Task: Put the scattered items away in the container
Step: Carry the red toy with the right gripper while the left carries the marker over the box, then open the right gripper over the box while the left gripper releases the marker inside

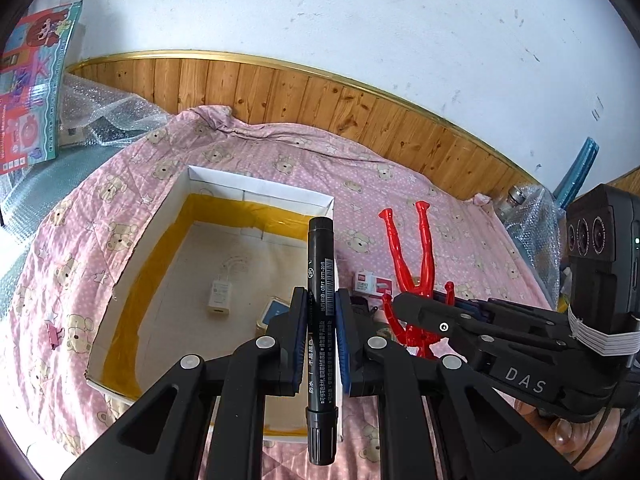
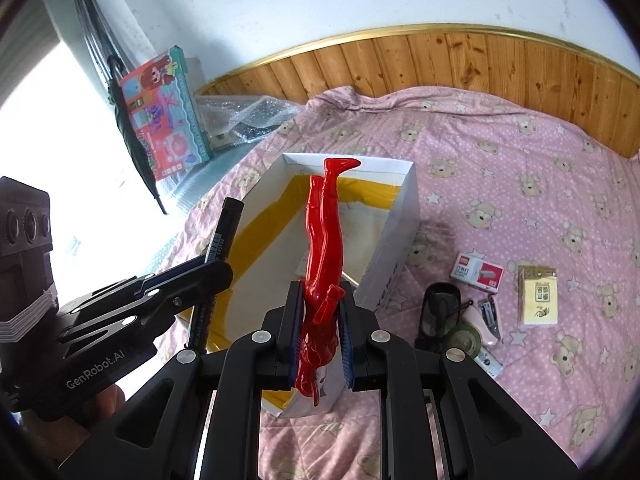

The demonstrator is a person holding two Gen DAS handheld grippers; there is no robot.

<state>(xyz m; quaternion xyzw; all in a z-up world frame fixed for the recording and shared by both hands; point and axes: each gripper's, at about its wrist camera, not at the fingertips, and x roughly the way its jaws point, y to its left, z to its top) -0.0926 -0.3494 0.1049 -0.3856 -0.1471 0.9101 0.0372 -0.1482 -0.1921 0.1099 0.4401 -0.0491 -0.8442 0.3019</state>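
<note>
The left gripper [image 1: 322,340] is clamping a black marker [image 1: 321,280] between its blue pads, the marker standing lengthwise along the fingers with its ribbed cap end nearest the camera and the far end rising over the near right corner of the box. Just to its right, the right gripper [image 2: 322,332] is squeezing a red plastic figure [image 2: 322,264] by the torso, head toward the camera and legs pointing away over the open box [image 2: 400,216].

The box is sitting on a pink bear-print quilt [image 2: 520,184]; its walls are white outside, its inner edges lined with yellow tape. Inside, on the pale floor, a small white charger [image 1: 219,295] is lying flat, and a blue-topped item [image 1: 276,311], half hidden behind the left fingers, may be a small tin or card pack.

On the quilt to the right of the box, scattered things are lying near each other: a staple box [image 2: 478,272], a yellow packet [image 2: 538,296] standing beside it, a pale pink stapler [image 2: 490,318], a roll of dark tape [image 2: 464,338] and a black mesh object [image 2: 438,310]. A pink binder clip [image 1: 54,332] is lying on the quilt left of the box.

Farther off, bubble wrap [image 1: 104,114] and a colourful toy carton [image 1: 34,88] are sitting by the wood-panelled wall [image 1: 280,96].
</note>
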